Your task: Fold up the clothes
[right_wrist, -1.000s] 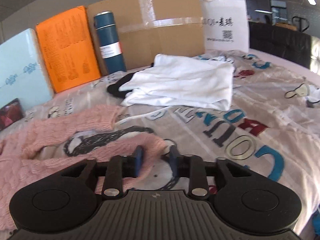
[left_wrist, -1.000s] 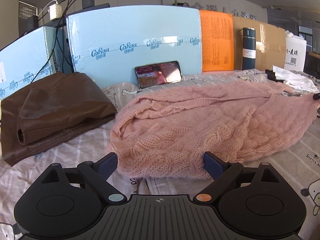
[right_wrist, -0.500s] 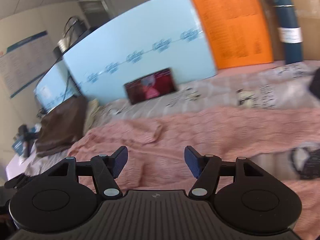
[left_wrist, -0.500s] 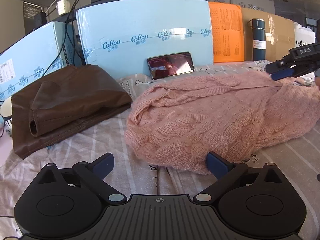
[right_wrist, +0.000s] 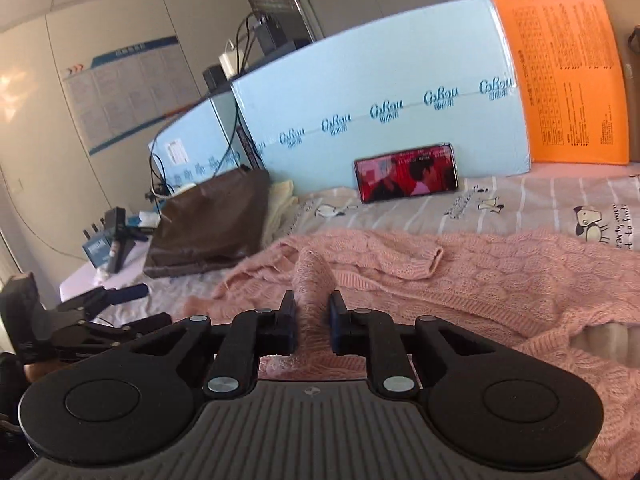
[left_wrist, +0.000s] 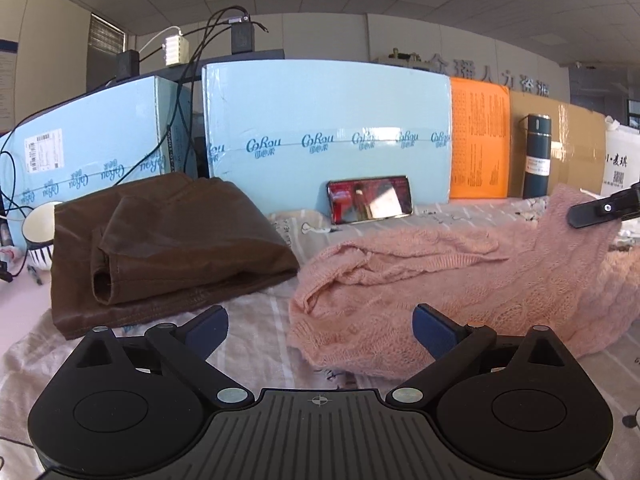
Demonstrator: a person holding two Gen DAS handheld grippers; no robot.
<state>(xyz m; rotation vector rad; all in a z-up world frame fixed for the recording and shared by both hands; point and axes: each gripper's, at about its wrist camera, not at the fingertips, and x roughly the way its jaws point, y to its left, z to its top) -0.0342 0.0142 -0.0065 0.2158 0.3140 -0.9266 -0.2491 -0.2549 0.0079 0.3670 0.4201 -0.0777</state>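
A pink knitted sweater (left_wrist: 440,280) lies crumpled on the patterned bed sheet (left_wrist: 256,320); it also shows in the right wrist view (right_wrist: 480,280). My left gripper (left_wrist: 320,324) is open and empty, just in front of the sweater's near left edge. My right gripper (right_wrist: 313,320) is shut on a raised fold of the sweater, lifted above the pile; it shows in the left wrist view at the far right (left_wrist: 600,210). The left gripper shows at the left edge of the right wrist view (right_wrist: 100,308).
A folded brown garment (left_wrist: 160,240) lies left of the sweater. A phone (left_wrist: 370,200) leans on pale blue boards (left_wrist: 328,136). An orange board (left_wrist: 480,140), cardboard and a dark flask (left_wrist: 537,156) stand at the back right. A bowl (left_wrist: 38,228) and cables sit far left.
My right gripper, open half a second ago, has closed on a fold of the pink sweater and holds it up. The left gripper has drawn back a little and stays open.
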